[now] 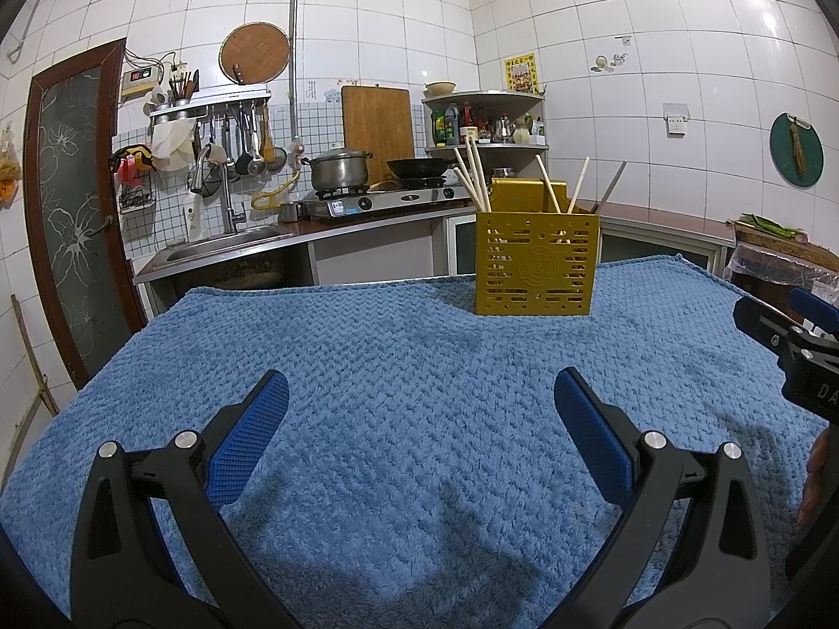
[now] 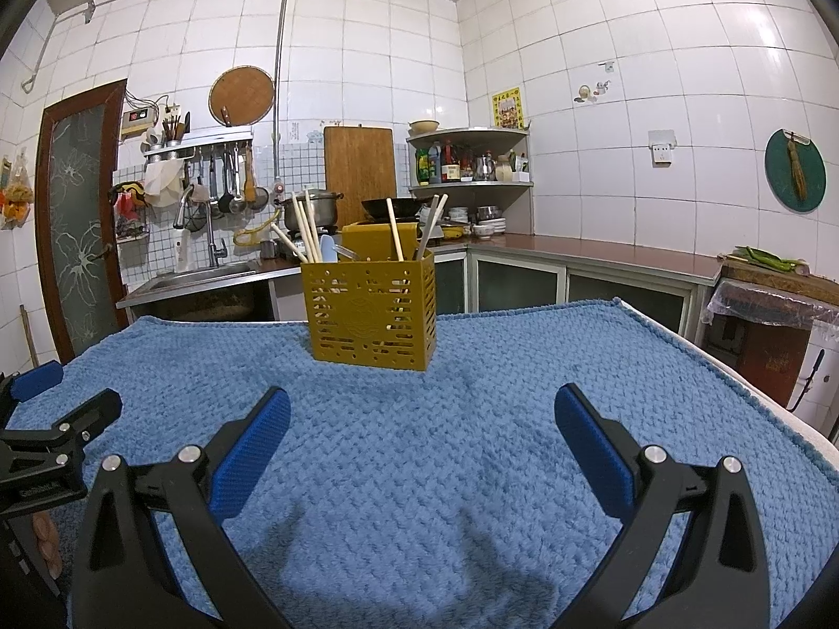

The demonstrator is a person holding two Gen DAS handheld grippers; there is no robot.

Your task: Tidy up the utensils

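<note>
A yellow slotted utensil holder (image 1: 536, 264) (image 2: 371, 312) stands upright on the blue towel (image 1: 398, 377) (image 2: 445, 419) toward the far edge. Several wooden chopsticks (image 1: 474, 178) (image 2: 307, 228) and a grey-handled utensil (image 1: 611, 186) stick up out of it. My left gripper (image 1: 421, 398) hovers open over the towel, well short of the holder, with nothing between its blue pads. My right gripper (image 2: 422, 409) is likewise open and empty, nearer the holder. The right gripper (image 1: 786, 335) shows at the right edge of the left wrist view, and the left gripper (image 2: 52, 419) at the left edge of the right wrist view.
Behind the table runs a kitchen counter with a sink (image 1: 230, 243), a gas stove (image 1: 388, 199) bearing a steel pot (image 1: 340, 170) and a wok (image 1: 419, 166). A corner shelf (image 1: 487, 120) holds bottles. A door (image 1: 73, 209) stands at left. A plastic-covered stand (image 2: 771, 314) sits at right.
</note>
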